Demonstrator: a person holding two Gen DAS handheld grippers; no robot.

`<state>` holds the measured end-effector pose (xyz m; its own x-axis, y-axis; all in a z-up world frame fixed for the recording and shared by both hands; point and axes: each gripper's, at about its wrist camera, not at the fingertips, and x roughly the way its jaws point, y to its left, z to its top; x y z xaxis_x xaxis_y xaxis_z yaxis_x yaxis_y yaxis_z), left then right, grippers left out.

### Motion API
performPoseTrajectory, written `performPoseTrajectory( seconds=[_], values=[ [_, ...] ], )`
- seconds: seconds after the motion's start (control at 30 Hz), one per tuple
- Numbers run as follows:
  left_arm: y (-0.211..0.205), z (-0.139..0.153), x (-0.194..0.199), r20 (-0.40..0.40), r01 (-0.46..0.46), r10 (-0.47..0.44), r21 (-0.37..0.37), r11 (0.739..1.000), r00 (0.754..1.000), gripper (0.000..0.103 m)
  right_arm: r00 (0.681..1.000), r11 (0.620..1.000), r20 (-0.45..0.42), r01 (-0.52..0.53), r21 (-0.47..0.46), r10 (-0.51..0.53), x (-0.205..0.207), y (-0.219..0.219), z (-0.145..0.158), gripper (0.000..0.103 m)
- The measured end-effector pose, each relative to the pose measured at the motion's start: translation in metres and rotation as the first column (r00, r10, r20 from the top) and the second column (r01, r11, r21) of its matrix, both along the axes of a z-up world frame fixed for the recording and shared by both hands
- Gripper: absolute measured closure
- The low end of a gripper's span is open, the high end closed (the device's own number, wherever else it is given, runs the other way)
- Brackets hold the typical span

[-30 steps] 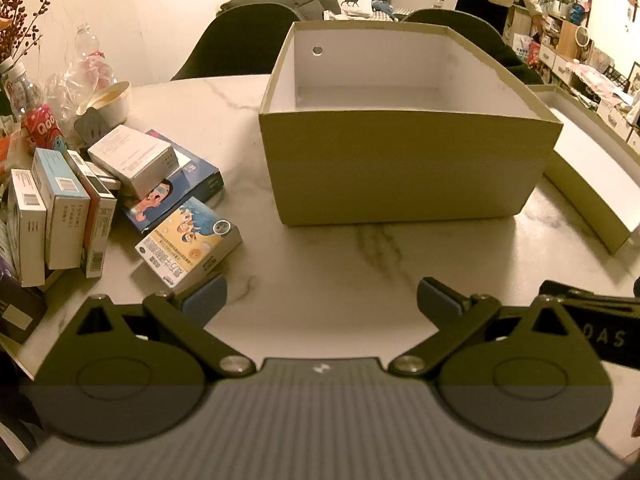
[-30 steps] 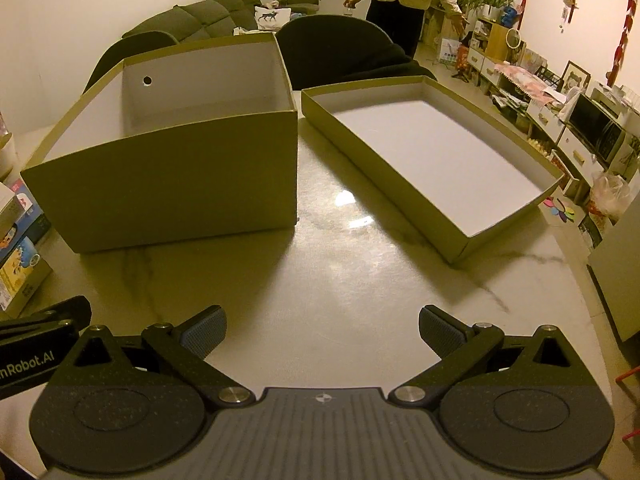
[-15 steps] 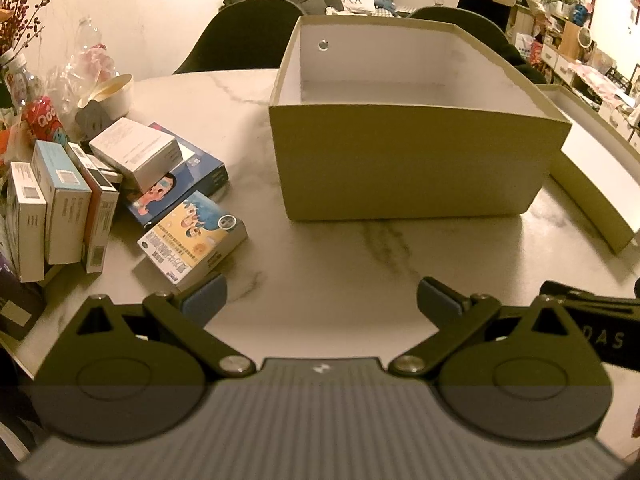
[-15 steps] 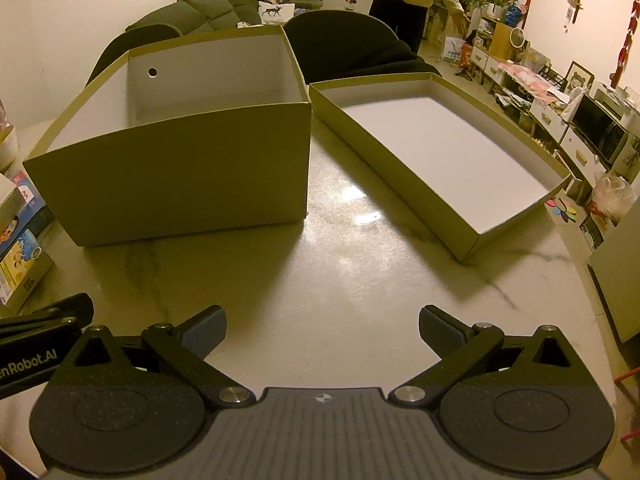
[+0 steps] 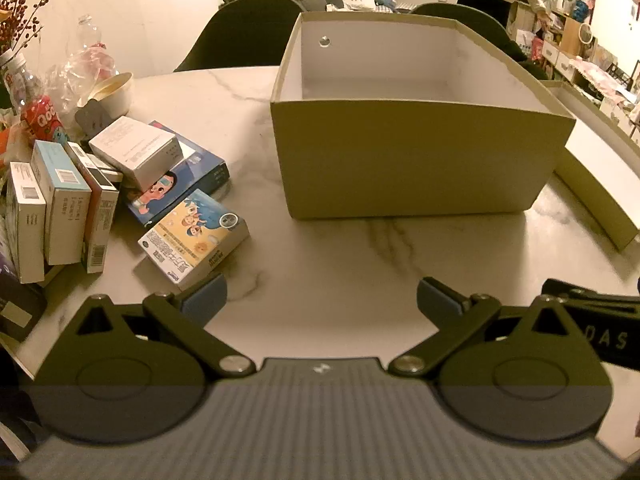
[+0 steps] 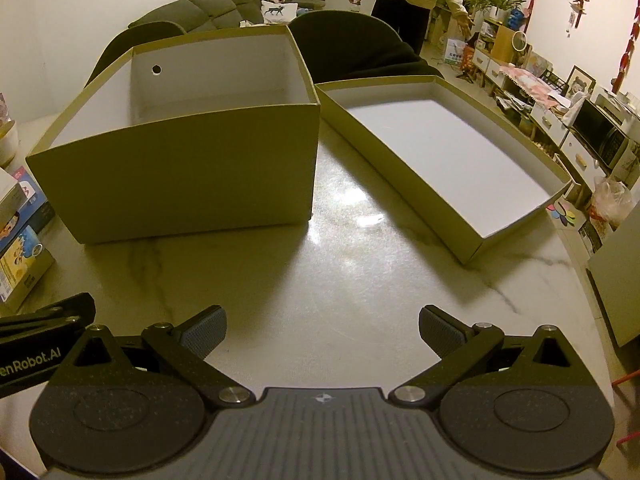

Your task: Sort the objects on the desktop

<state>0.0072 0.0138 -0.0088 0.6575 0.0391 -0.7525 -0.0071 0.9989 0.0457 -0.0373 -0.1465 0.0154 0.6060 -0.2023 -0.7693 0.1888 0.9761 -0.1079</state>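
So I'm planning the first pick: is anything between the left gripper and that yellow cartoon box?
Nothing visible: the left gripper is open, and the yellow cartoon box lies just beyond its left finger.

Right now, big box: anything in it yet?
Looks empty: the box is open-topped, showing only bare white walls; its near floor is hidden.

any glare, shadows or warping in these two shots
Right wrist view: bright glare on the marble table beside the deep box, which casts a dark shadow forward. Left wrist view: no glare, fisheye bends the lid edge; both warm yellow.
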Motion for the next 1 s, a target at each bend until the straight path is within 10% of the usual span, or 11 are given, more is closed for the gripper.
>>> performPoseTrajectory(
  seconds=[1.0],
  values=[
    [0.0014,-0.0022,0.0043,-0.007,-0.01,0.01,0.006,1.0,1.0,0.0,1.0,1.0,-0.002,-0.007,-0.003,0.007,0.0017,-0.0005,-0.0003,0.0]
  ],
)
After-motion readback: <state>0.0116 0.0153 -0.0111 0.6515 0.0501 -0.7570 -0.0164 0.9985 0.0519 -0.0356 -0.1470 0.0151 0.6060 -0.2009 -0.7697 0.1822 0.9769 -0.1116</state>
